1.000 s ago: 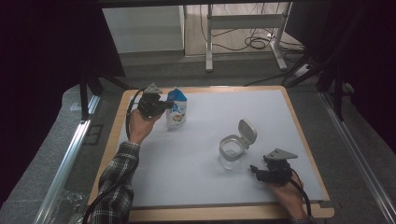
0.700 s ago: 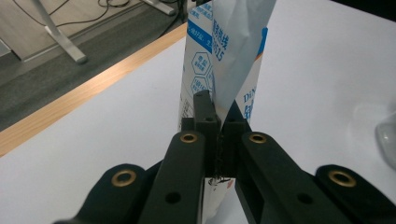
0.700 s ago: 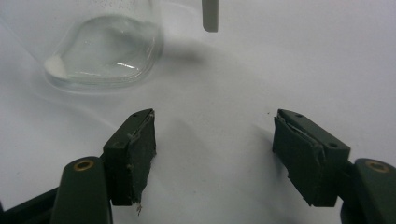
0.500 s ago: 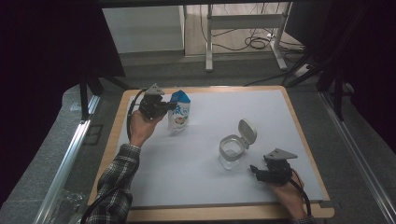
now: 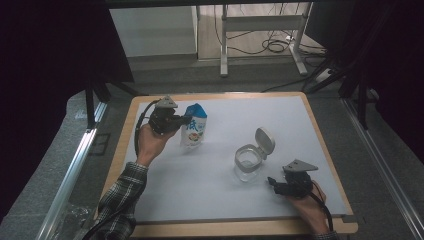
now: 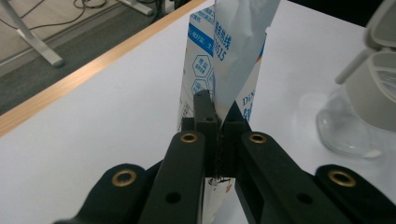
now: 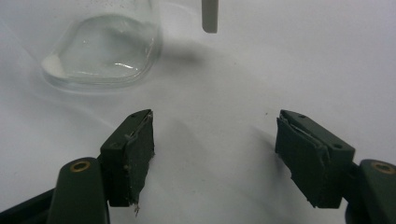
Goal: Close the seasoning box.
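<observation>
blue-and-white pouch [image 5: 193,125] stands tilted near the desk's [image 5: 220,220] far left corner, pinched at one side by the clenched left gripper [image 6: 215,122]. glass jar [image 5: 248,162], lid flipped open, sits mid-right; right gripper [image 7: 215,154] released, empty, just before it. risk: thin film slipping, contents spilling short of the jar. pouch opening cut off

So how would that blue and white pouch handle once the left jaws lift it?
The pouch is probably floppy: its film creases where the left gripper pinches it. It is likely light, since that thin pinch keeps it upright. It may swing or sag below the grip.
</observation>
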Demonstrator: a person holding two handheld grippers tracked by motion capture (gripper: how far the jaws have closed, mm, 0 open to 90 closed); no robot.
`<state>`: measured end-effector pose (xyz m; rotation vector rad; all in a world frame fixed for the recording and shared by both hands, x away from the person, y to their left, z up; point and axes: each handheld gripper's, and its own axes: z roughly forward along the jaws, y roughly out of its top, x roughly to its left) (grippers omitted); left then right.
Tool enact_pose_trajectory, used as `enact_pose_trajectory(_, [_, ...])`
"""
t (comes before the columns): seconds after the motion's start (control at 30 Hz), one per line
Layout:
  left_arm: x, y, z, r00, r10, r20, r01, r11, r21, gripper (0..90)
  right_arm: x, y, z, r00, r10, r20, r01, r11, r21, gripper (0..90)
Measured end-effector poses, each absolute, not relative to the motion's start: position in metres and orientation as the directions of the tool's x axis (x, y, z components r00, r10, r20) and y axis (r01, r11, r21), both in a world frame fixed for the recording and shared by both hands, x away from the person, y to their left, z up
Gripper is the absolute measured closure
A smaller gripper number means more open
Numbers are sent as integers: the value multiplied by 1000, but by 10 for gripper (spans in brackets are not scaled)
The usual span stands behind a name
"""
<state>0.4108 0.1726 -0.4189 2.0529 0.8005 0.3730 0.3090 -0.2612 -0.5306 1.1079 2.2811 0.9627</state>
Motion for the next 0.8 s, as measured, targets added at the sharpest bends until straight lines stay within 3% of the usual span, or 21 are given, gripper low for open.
enact_pose_trajectory(0.8, [357, 156, -412, 809, 587, -23, 353, -455, 818, 900, 283, -244, -524, -670, 742, 7, 501, 445, 742, 292])
